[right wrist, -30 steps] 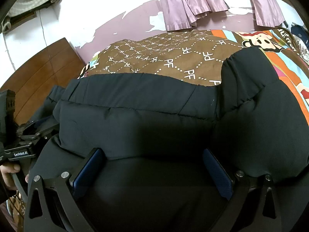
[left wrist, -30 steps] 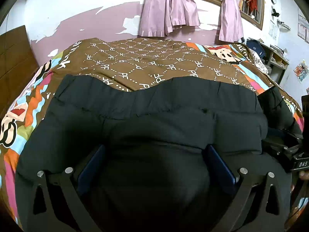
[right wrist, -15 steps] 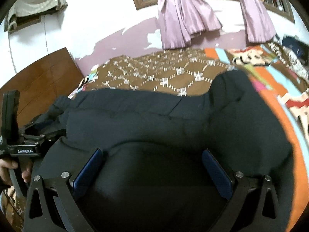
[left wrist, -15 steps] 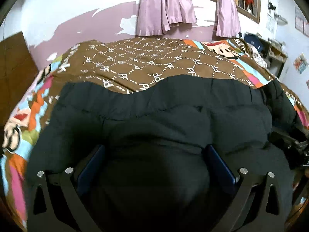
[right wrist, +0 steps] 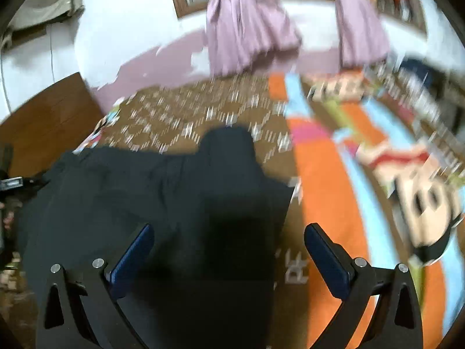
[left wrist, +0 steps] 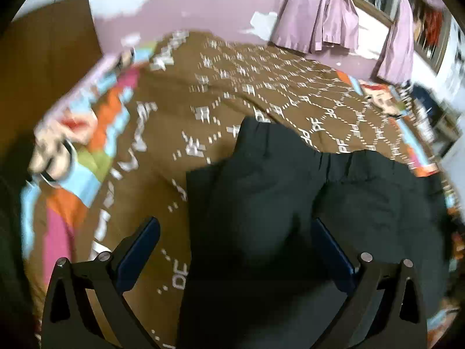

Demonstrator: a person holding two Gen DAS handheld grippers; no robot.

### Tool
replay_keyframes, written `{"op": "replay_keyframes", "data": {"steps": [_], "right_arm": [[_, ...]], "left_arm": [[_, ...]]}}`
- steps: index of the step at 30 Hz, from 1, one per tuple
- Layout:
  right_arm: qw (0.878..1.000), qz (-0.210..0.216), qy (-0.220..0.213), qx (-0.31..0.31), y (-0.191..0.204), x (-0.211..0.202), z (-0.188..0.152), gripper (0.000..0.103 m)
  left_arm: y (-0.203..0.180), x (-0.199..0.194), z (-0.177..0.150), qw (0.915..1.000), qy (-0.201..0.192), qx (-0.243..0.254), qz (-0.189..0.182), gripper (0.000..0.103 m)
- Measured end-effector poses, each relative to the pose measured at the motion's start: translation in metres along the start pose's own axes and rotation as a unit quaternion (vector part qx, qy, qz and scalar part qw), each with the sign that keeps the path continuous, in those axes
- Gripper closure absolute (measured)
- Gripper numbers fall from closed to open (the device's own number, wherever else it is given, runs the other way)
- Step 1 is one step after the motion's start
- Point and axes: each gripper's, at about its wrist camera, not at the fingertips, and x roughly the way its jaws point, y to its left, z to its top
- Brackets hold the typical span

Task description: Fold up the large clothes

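A large black padded garment (left wrist: 290,203) lies spread on the bed and also shows in the right wrist view (right wrist: 174,203). My left gripper (left wrist: 235,250) is open over the garment's left edge, with its left finger (left wrist: 139,250) over the brown bedspread. My right gripper (right wrist: 229,258) is open over the garment's right edge, with its right finger (right wrist: 328,261) over the bedspread. Neither gripper holds cloth. Both views are blurred by motion. The left gripper's body (right wrist: 11,183) shows at the left edge of the right wrist view.
The bed carries a brown patterned bedspread (left wrist: 261,93) with bright cartoon borders (right wrist: 377,174). A wooden headboard (left wrist: 49,58) stands at the left. Purple curtains (right wrist: 250,29) hang on the wall behind. A shelf with clutter (left wrist: 436,110) stands at the far right.
Both grippers have swung outward, the left one to the left and the right one to the right. Each now sits over a side edge of the garment instead of its middle.
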Motion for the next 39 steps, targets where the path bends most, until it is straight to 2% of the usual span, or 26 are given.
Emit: {"op": "replay_keyframes", "data": {"steps": [1,3,5,8,11,15,16,18,19,20,22,24,25,26,27,28,30,33,39], "right_arm": [[1.000,0.013,0.022,0.012,-0.006,0.007,-0.003,0.000],[0.998,0.009,0.058,0.024,-0.013,0.023,-0.011,0.000],[0.994,0.028,0.096,0.045,-0.019,0.039,-0.018,0.000],[0.991,0.053,0.095,0.077,-0.030,0.045,-0.021,0.000],[0.990,0.060,0.097,0.086,-0.031,0.044,-0.022,0.000],[0.988,0.071,0.106,0.085,-0.026,0.042,-0.023,0.000],[0.988,0.075,0.108,0.084,-0.024,0.040,-0.024,0.002],[0.987,0.080,0.110,0.080,-0.019,0.037,-0.025,0.015],[0.987,0.085,0.110,0.083,-0.015,0.036,-0.025,0.026],[0.985,0.093,0.110,0.091,-0.012,0.034,-0.025,0.037],[0.983,0.094,0.111,0.108,-0.009,0.033,-0.024,0.046],[0.983,0.084,0.115,0.116,-0.005,0.031,-0.021,0.056],[0.984,0.075,0.114,0.115,-0.001,0.029,-0.018,0.063],[0.985,0.068,0.113,0.111,0.005,0.027,-0.015,0.072],[0.987,0.057,0.110,0.100,0.013,0.023,-0.010,0.076],[0.990,0.044,0.103,0.081,0.024,0.018,-0.005,0.083],[0.995,0.029,0.086,0.049,0.043,0.007,0.004,0.087],[0.998,0.036,0.049,0.023,0.073,-0.016,0.021,0.089],[0.999,0.041,-0.008,-0.015,0.128,-0.048,0.046,0.089]], "left_arm": [[0.011,0.005,-0.003,0.9993,0.014,-0.017,-0.029,0.001],[0.025,0.010,-0.010,0.9971,0.023,-0.038,-0.062,0.001],[0.030,0.016,-0.011,0.9946,0.033,-0.040,-0.090,0.001],[0.034,0.024,-0.011,0.9902,0.055,-0.036,-0.123,0.001],[0.037,0.033,-0.012,0.9819,0.074,-0.053,-0.166,0.001],[0.030,0.029,-0.015,0.9798,0.064,-0.045,-0.184,0.002],[0.028,0.028,-0.014,0.9800,0.063,-0.039,-0.185,0.002],[0.025,0.023,-0.015,0.9807,0.062,-0.031,-0.183,0.004],[0.023,0.020,-0.015,0.9824,0.059,-0.024,-0.176,0.006],[0.021,0.017,-0.016,0.9836,0.058,-0.020,-0.170,0.011],[0.018,0.014,-0.019,0.9864,0.056,-0.019,-0.153,0.023],[0.016,0.009,-0.021,0.9875,0.049,-0.024,-0.148,0.048],[0.016,0.004,-0.023,0.9879,0.037,-0.025,-0.148,0.054],[0.014,0.001,-0.025,0.9887,0.028,-0.021,-0.146,0.062],[0.009,-0.003,-0.027,0.9903,0.017,-0.012,-0.138,0.069],[0.005,-0.006,-0.029,0.9911,0.009,-0.006,-0.132,0.072],[0.000,-0.017,-0.029,0.9921,-0.009,-0.004,-0.125,0.083],[-0.001,-0.034,-0.023,0.9904,-0.038,-0.010,-0.132,0.089],[0.005,-0.084,-0.015,0.9851,-0.115,-0.008,-0.128,0.093]]}}
